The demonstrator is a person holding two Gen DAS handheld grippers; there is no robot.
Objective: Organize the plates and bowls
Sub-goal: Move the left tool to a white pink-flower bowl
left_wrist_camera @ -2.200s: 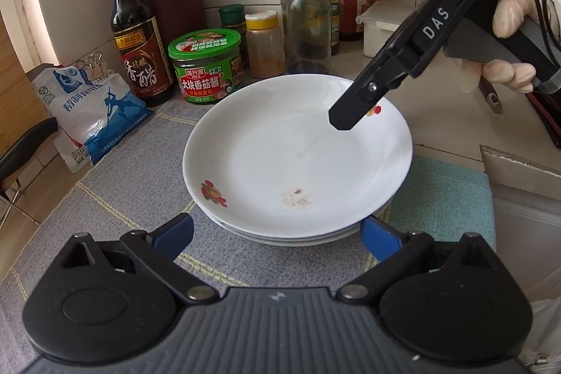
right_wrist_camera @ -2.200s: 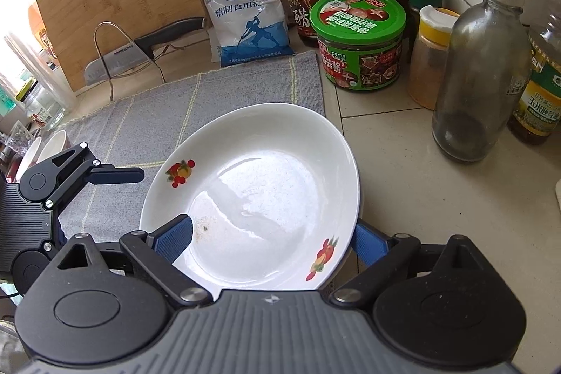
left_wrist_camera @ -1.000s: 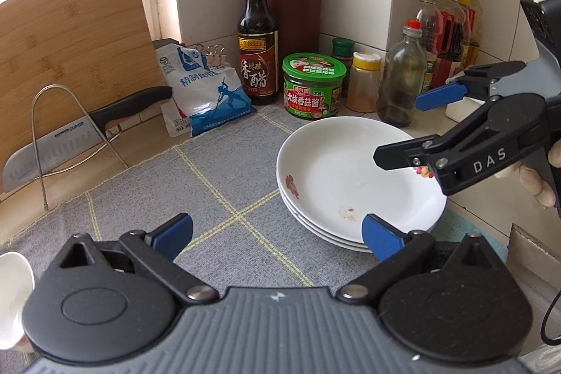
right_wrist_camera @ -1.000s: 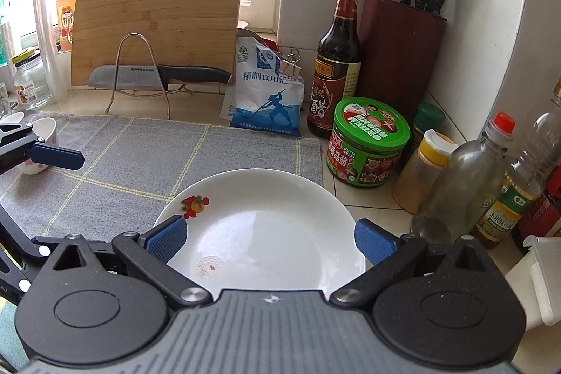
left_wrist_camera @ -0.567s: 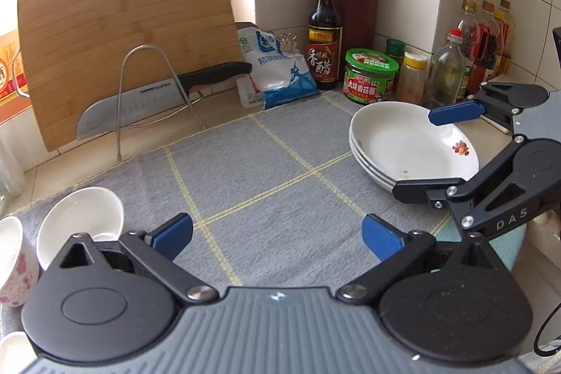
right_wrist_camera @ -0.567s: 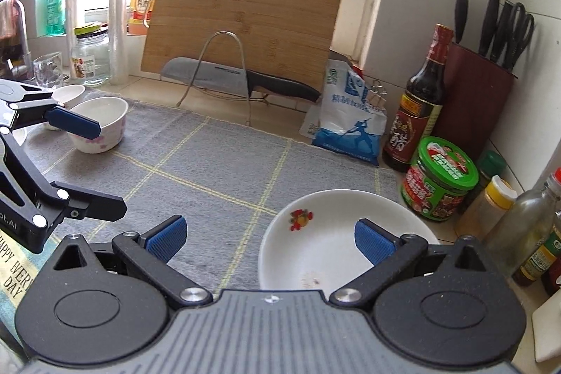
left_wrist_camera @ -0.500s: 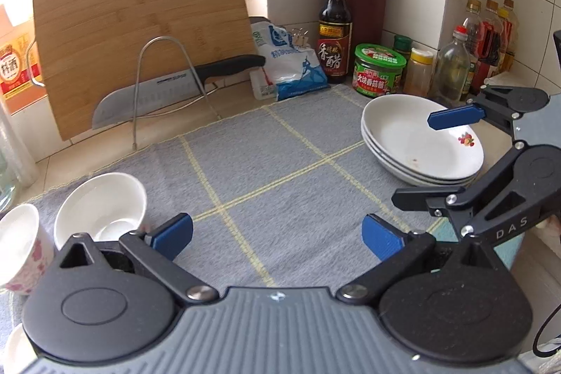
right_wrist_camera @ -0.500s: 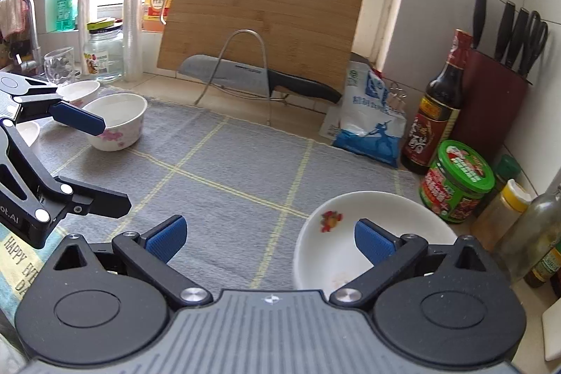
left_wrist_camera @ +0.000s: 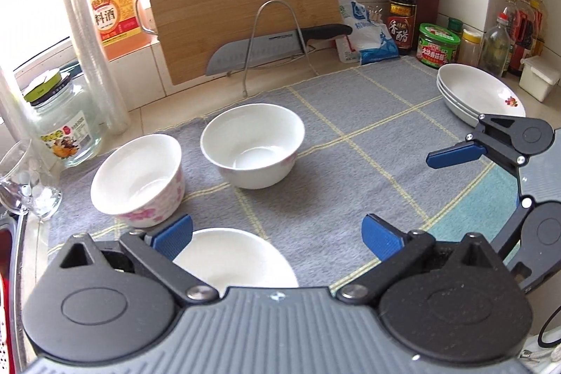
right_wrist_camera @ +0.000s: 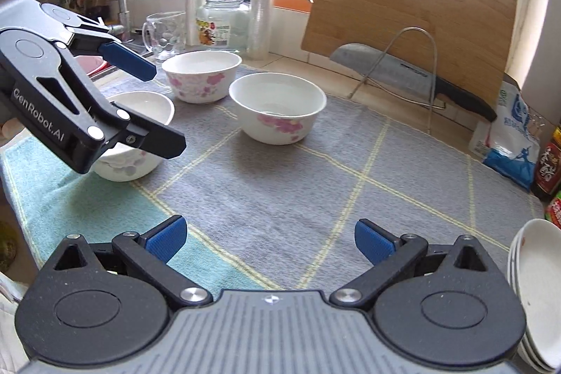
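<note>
The plates (left_wrist_camera: 480, 93) sat stacked at the mat's (left_wrist_camera: 350, 142) far right edge, seemingly sorted, while three bowls (left_wrist_camera: 252, 146) stood apart at the left (one directly below the left gripper (left_wrist_camera: 277, 233)). Both it and the right gripper (right_wrist_camera: 268, 239) hung wide open and empty. Bare mat between the groups left easy room for moving.

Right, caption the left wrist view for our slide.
Open left gripper over three white ceramic bowls on grey checked cloth.
</note>
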